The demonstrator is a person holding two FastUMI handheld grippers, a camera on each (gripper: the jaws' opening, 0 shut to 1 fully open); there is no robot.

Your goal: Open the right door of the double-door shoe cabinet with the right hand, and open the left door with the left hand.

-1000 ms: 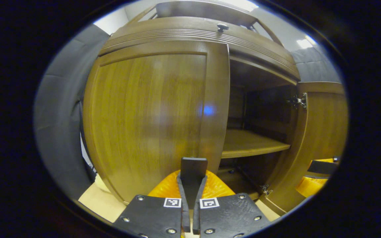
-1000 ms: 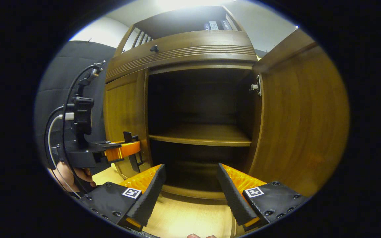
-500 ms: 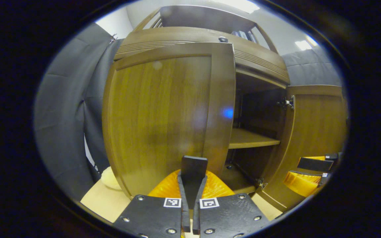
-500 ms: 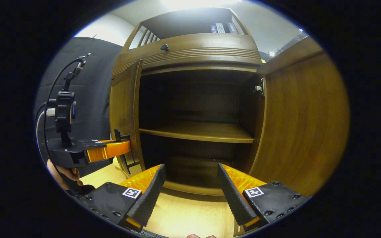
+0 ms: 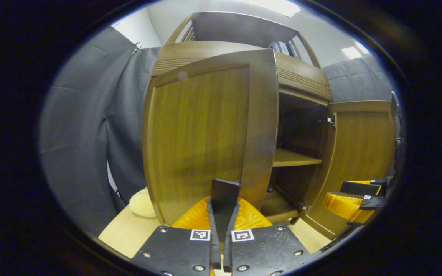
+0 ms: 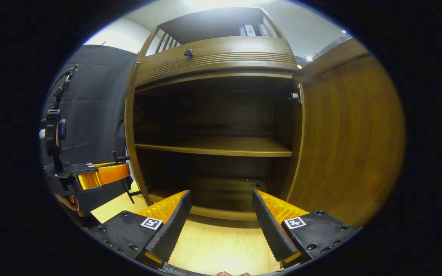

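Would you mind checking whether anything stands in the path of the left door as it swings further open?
Nothing visible blocks it. The left door, with the left gripper shut at its lower edge, swings toward the dark curtain. A pale soft object lies on the floor near the door's hinge side, low and close to the cabinet.

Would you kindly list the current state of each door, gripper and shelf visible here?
Right door: swung fully open.
Left door: swung well open; the left gripper is at its edge.
Left gripper: shut; what it pinches is hidden.
Right gripper: open, holding nothing, apart from the doors.
Middle shelf: bare.
Top drawer: closed.
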